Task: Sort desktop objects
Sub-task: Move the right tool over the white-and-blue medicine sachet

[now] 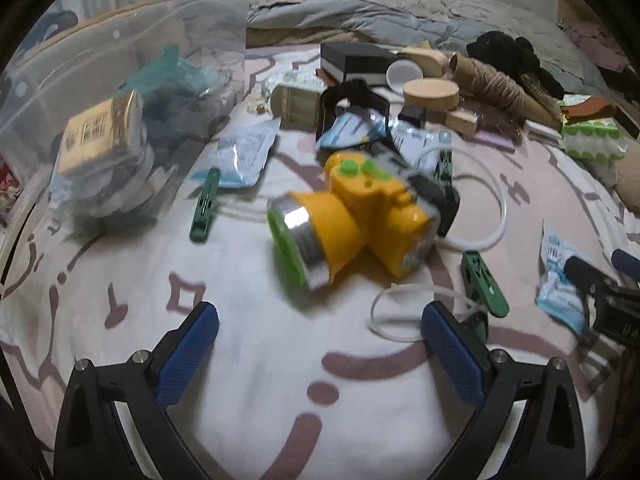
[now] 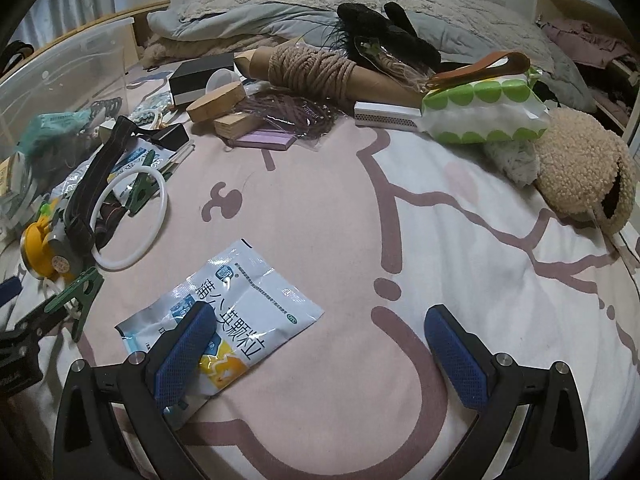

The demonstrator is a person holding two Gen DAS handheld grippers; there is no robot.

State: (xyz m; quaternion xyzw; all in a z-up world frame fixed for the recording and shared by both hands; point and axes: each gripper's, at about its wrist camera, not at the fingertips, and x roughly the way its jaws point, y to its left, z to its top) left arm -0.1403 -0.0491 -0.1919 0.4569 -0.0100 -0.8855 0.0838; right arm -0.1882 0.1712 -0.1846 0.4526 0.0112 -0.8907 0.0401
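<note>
Jaws wide apart on both our grippers: left gripper (image 1: 320,320) faces the yellow headlamp (image 1: 356,220), right gripper (image 2: 320,322) hovers beside the sachet (image 2: 240,300).

You've got a bed (image 2: 320,208) with a pink-and-white cartoon sheet, and on it: a yellow headlamp (image 1: 352,216), green clips (image 1: 205,205), a white sachet (image 2: 228,308), a clear bin (image 1: 100,92), twine roll (image 2: 316,70), tissue pack (image 2: 480,112).

Headlamp (image 1: 356,216) ahead — clips (image 1: 484,284) alongside
</note>
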